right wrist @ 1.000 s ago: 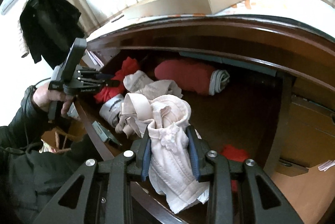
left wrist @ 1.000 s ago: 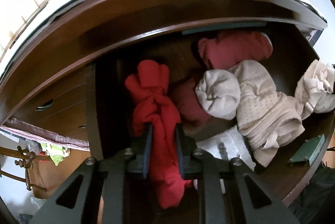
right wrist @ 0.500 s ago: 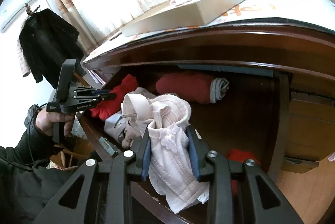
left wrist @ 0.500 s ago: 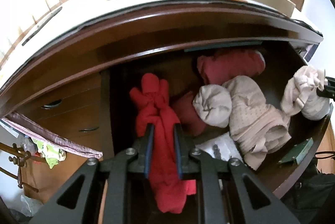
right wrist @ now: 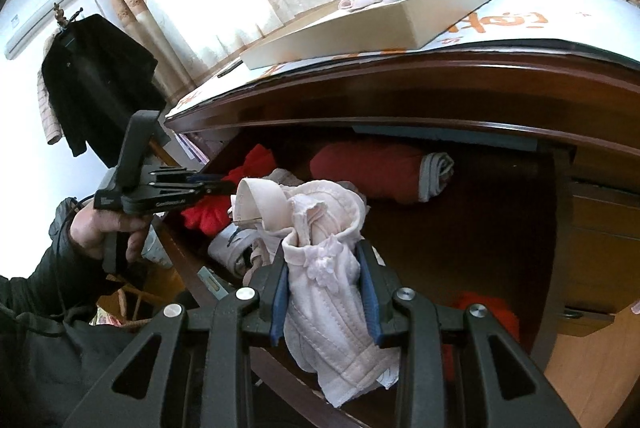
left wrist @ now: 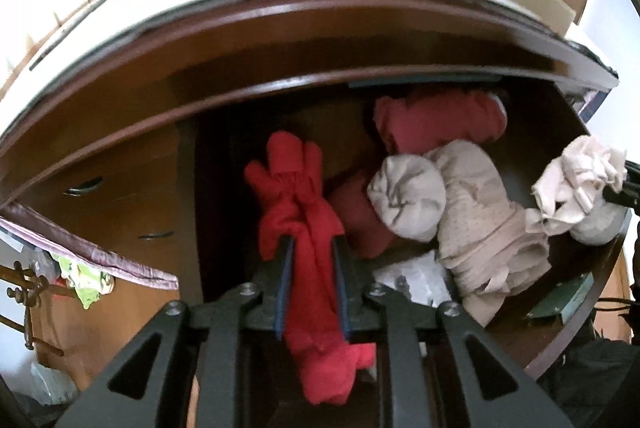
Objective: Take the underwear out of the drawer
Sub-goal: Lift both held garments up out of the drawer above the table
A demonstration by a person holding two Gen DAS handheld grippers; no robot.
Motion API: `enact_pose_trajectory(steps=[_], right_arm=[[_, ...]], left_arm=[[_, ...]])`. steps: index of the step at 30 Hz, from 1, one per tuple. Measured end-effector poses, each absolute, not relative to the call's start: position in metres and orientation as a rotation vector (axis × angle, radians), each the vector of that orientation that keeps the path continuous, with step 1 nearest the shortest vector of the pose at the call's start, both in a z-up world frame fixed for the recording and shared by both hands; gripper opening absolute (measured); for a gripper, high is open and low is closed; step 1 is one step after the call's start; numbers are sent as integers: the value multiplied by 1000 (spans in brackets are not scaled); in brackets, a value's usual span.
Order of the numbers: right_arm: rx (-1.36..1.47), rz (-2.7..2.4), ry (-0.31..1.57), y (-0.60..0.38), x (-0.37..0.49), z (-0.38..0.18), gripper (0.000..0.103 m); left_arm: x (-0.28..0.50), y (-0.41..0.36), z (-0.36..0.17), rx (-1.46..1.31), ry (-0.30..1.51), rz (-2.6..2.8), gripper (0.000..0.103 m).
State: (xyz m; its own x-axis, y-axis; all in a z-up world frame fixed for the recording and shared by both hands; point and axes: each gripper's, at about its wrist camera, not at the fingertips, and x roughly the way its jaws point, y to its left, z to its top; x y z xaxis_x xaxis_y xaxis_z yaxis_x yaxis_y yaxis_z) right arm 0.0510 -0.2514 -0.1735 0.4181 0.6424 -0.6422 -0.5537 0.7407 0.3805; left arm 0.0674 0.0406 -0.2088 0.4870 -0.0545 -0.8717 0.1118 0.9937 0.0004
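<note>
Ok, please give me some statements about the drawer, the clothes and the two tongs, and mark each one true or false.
1. The left tongs hold a red garment. True.
2. The right tongs are empty. False: they grip a pale pink garment.
3. The drawer is shut. False: it is open, with clothes inside.
4. A cream tray lies on top of the dresser. True.
5. A rolled dark red garment lies at the back of the drawer. True.
</note>
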Motion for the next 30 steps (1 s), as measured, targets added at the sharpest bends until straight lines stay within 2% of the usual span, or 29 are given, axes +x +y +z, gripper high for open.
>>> enact_pose_trajectory(steps=[7,9,12,17,25,28,30], right_arm=[[113,773,856,-247,47,-175,34],[114,774,857,-247,47,-176,34],[113,778,855,-246,46,-176,34],[116,783,854,-244,43,-176,34],[131,783,849,-245,39,-179,34],[134,785,849,-246,40,-179,34],[134,785,847,-246,39,-179,34]], left_arm=[[76,38,-215,87,1120,-104,38],[80,34,-216,107,1140,-112,51],[89,26,-219,137,1172,-122,63],[97,24,-222,169,1204,-134,69],[101,17,-223,218,1218,-134,68],[100,6,-225,246,1217,-114,54],[98,7,-226,273,1202,-90,38]])
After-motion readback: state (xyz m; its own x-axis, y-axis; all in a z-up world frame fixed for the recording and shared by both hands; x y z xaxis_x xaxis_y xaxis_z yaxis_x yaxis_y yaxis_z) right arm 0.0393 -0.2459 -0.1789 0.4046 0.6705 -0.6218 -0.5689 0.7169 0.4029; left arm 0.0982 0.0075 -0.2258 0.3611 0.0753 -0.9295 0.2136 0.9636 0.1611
